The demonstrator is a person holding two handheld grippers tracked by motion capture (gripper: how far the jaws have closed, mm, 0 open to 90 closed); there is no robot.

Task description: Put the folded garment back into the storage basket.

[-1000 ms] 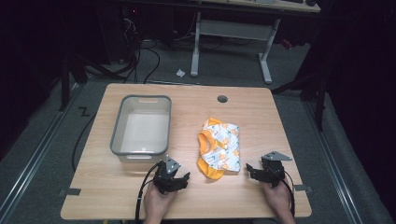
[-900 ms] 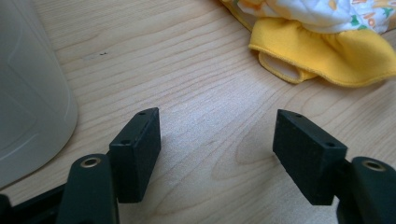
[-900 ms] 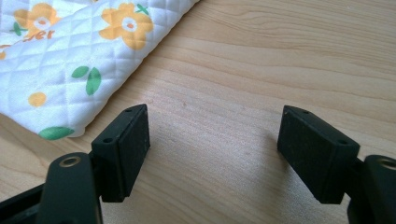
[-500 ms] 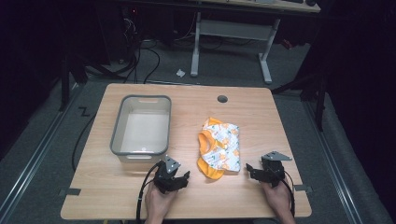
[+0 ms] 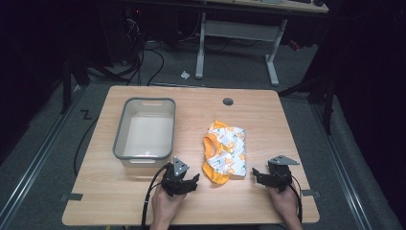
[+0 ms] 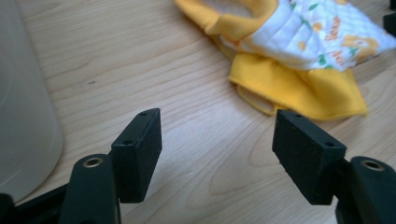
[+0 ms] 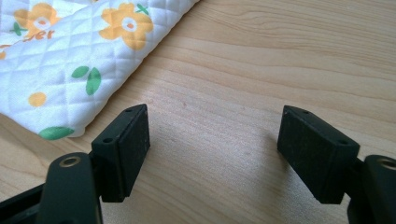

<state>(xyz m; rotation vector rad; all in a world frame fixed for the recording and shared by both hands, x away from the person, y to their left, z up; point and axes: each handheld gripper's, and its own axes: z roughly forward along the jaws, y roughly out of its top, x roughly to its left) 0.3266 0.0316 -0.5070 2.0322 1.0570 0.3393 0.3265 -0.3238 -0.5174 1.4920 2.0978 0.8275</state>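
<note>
A pale wooden worktop (image 5: 268,120) carries a grey plastic tub (image 5: 143,128) on its left half, long side running away from the person. To the right of the tub, well apart from it, lies a folded cloth (image 5: 225,151), white with orange print and an orange edge. The left hand-held gripper (image 5: 191,181) rests near the front edge, just in front of the tub and close to the cloth's lower left corner, jaws spread. The right hand-held gripper (image 5: 257,173) sits near the cloth's lower right corner, jaws apart, touching nothing. A dark round hole (image 5: 228,101) marks the worktop's far side.
</note>
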